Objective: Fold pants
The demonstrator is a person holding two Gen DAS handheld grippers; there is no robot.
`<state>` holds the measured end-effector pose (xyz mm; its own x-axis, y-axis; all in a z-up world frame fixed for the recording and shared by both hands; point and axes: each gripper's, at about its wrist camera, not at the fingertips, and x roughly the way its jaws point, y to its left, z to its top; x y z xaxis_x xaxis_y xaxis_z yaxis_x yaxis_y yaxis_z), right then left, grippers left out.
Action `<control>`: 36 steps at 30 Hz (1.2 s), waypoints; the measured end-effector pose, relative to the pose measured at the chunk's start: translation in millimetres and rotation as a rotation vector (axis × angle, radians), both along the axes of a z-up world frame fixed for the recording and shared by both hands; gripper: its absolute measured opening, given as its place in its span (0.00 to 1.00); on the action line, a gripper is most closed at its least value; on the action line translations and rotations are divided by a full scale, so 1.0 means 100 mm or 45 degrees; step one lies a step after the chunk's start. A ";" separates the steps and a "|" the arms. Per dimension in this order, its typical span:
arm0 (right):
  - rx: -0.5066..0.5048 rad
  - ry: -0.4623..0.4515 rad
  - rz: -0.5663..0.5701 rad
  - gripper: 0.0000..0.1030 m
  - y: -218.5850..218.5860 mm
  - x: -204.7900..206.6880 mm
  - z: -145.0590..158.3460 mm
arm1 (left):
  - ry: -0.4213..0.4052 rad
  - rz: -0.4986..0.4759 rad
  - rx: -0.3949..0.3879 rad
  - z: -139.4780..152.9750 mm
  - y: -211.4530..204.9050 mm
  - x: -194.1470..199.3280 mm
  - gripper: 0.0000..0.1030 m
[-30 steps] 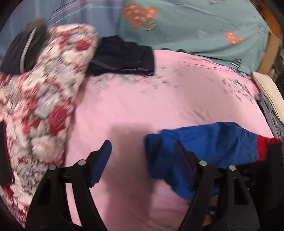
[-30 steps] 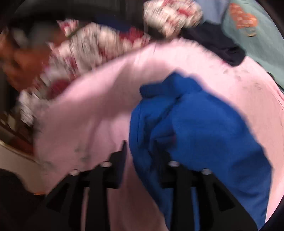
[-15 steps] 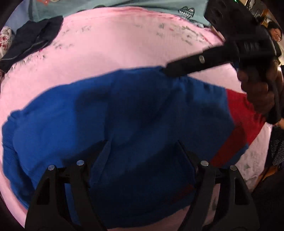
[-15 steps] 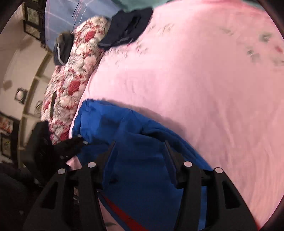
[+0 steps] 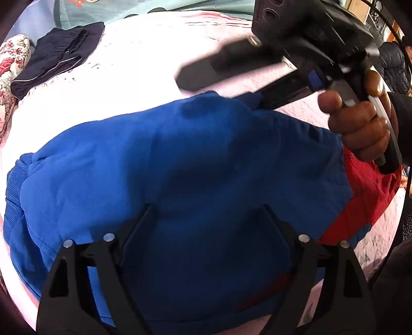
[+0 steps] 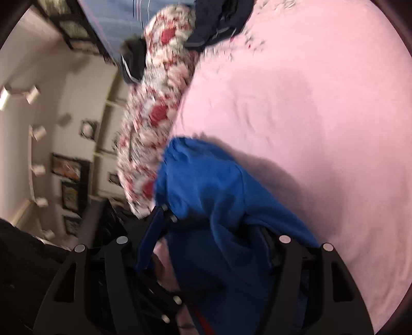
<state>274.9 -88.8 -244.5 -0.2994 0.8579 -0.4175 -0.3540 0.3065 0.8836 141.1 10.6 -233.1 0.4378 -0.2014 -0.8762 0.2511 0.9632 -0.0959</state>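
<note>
Blue pants [image 5: 195,154] with a red part [image 5: 365,185] lie bunched and folded across the pink sheet [image 5: 154,64]. My left gripper [image 5: 206,210] points down at them, its jaws wide and still opening, and no cloth is pinched between its fingers. A hand holds my right gripper [image 5: 226,85] at the far edge of the pants; one finger is lifted clear and the other lies at the cloth's edge. In the right wrist view the right gripper [image 6: 208,221] straddles a fold of the blue pants [image 6: 219,195], its jaws opening and the cloth loose between them.
Folded dark navy pants [image 5: 56,56] lie at the far left of the sheet. A floral red-and-white quilt [image 6: 154,103] runs along the bed's side with a dark item [image 6: 134,61] on it. Teal bedding [image 5: 128,5] lies beyond. The pink sheet [image 6: 309,103] is bare past the pants.
My left gripper has swung from the bare sheet to above the blue pants and stands wider. The right gripper has rolled, its jaws have spread and let the fold go slack.
</note>
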 end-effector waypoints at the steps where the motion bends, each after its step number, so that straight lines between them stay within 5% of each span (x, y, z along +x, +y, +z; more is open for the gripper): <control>1: 0.031 0.004 -0.035 0.64 -0.04 0.07 0.02 | 0.000 0.000 0.007 0.00 -0.01 0.00 0.84; 5: 0.099 0.187 -0.129 0.49 -0.18 0.41 -0.11 | -0.027 -0.011 0.050 -0.01 -0.05 0.00 0.84; 9: 0.008 0.183 -0.143 0.39 -0.18 0.49 -0.27 | -0.012 -0.040 0.107 0.06 -0.09 0.04 0.85; 14: -0.041 0.148 -0.218 0.28 -0.25 0.49 -0.28 | -0.156 0.033 0.229 0.42 0.40 -0.02 0.85; 16: -0.086 0.125 -0.213 0.28 -0.24 0.50 -0.26 | -0.145 0.126 0.271 0.38 0.75 0.05 0.85; 19: -0.180 0.103 -0.203 0.30 -0.26 0.52 -0.19 | -0.084 0.226 0.196 0.23 1.18 0.14 0.84; 23: -0.259 -0.142 -0.243 0.38 -0.38 0.29 0.30 | -0.133 0.184 0.180 0.35 1.22 0.18 0.84; 26: -0.182 -0.193 -0.265 0.39 -0.36 0.05 0.49 | -0.191 0.170 0.078 0.49 1.21 0.16 0.84; 29: -0.209 -0.192 -0.276 0.39 -0.18 -0.15 0.34 | -0.185 0.159 0.119 0.33 1.21 0.24 0.84; 31: -0.398 -0.256 -0.323 0.39 -0.17 -0.20 0.09 | -0.186 0.163 0.202 0.15 1.25 0.30 0.85; 32: -0.464 -0.265 -0.380 0.30 -0.24 -0.19 -0.02 | -0.187 0.143 0.231 0.13 1.23 0.30 0.85; 34: -0.439 -0.149 -0.534 0.35 -0.46 -0.22 0.00 | -0.209 0.112 0.241 0.25 1.23 0.33 0.84; 36: -0.355 -0.155 -0.594 0.38 -0.57 -0.41 0.17 | -0.282 0.097 0.200 0.44 1.25 0.27 0.84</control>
<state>234.3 -145.8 -227.2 0.1500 0.7401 -0.6555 -0.2193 0.6714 0.7079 168.3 135.2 -188.9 0.6307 -0.0297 -0.7754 0.1758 0.9787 0.1056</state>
